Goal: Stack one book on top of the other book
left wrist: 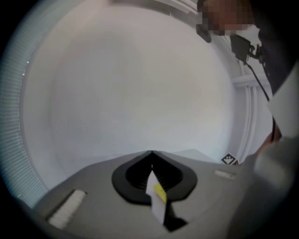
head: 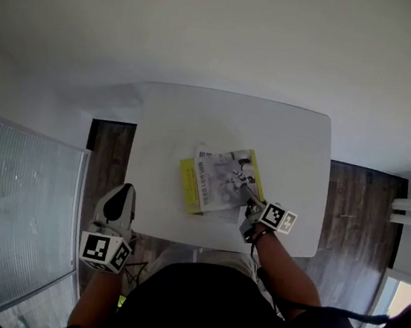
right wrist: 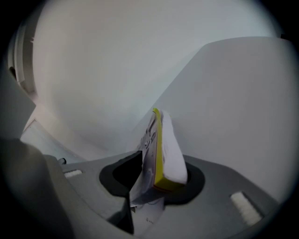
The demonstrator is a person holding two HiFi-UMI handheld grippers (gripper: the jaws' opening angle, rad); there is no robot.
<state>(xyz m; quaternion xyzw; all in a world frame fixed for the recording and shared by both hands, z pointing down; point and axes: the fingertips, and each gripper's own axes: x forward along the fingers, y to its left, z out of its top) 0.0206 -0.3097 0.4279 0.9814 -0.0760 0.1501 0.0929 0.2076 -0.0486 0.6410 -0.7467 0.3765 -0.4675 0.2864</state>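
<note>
As top book (head: 222, 180) lies on yellow book (head: 185, 187), my right gripper (head: 246, 195) sits spread round its corner — prob. light, floppy pbk; pinch full thickness.

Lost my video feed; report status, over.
Left gripper shut, at table edge. Right gripper: jaws apart around top book corner. It lies on yellow book. Nothing in the way.

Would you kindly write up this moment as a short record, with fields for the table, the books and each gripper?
table: white, dark wooden floor beside it
books: illustrated book lies on yellow book, offset; a yellow strip shows at its left
right gripper: at the illustrated book's near right corner; tongs apart, corner between them
left gripper: beside the table's near left corner, tongs together, nothing between them
task: stack looks made
</note>
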